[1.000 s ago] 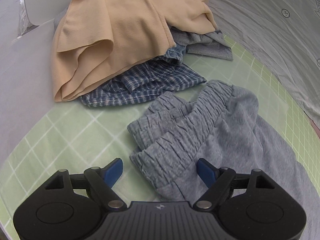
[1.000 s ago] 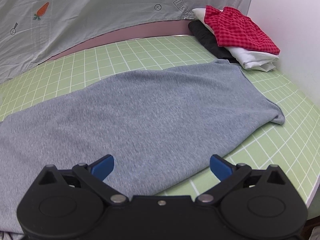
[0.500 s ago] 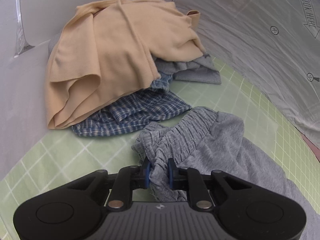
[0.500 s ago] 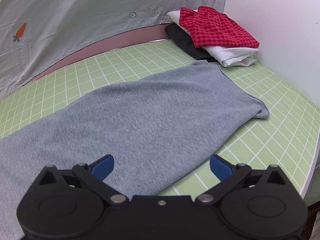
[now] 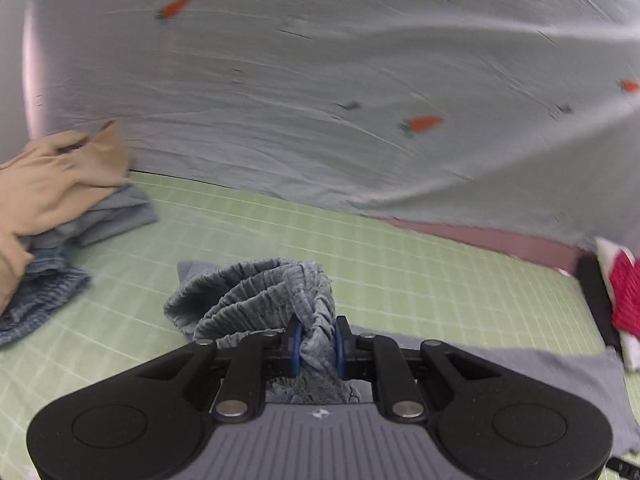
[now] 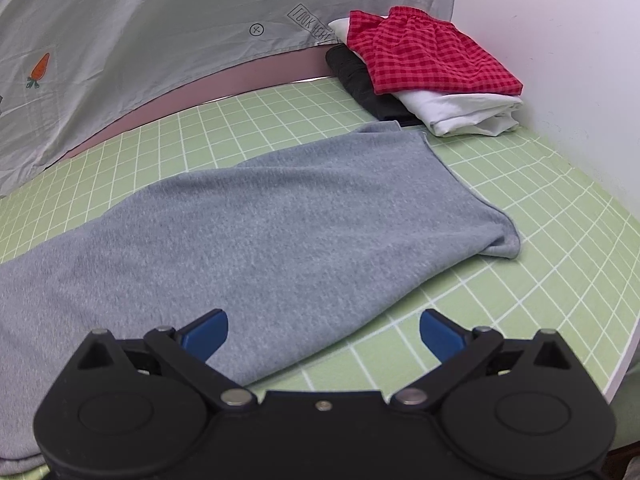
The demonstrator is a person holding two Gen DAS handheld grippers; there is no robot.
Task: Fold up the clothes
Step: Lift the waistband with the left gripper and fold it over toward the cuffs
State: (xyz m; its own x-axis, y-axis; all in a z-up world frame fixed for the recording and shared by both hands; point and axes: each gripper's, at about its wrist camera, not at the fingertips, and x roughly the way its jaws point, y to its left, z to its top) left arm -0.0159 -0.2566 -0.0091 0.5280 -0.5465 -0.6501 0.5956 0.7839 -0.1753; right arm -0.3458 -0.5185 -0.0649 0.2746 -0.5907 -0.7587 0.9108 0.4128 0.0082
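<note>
My left gripper (image 5: 316,344) is shut on the gathered elastic waistband (image 5: 256,296) of grey sweatpants, which bunches up in front of the blue pads, lifted off the green grid mat (image 5: 400,264). In the right wrist view the grey sweatpants' leg (image 6: 280,220) lies flat across the mat, its hem at the right. My right gripper (image 6: 323,332) hovers open over the leg's near edge, nothing between its pads.
A pile of unfolded clothes, beige top (image 5: 52,184) over blue checked fabric (image 5: 36,300), lies at the left. A folded stack, red checked (image 6: 424,56) on white and black, sits at the far right by the wall. A carrot-print sheet (image 6: 140,40) hangs behind. The table edge (image 6: 624,356) runs at right.
My left gripper closed on the waistband, then lifted it and swung to the right, away from the clothes pile. The right gripper slid a little toward the hem end, still open.
</note>
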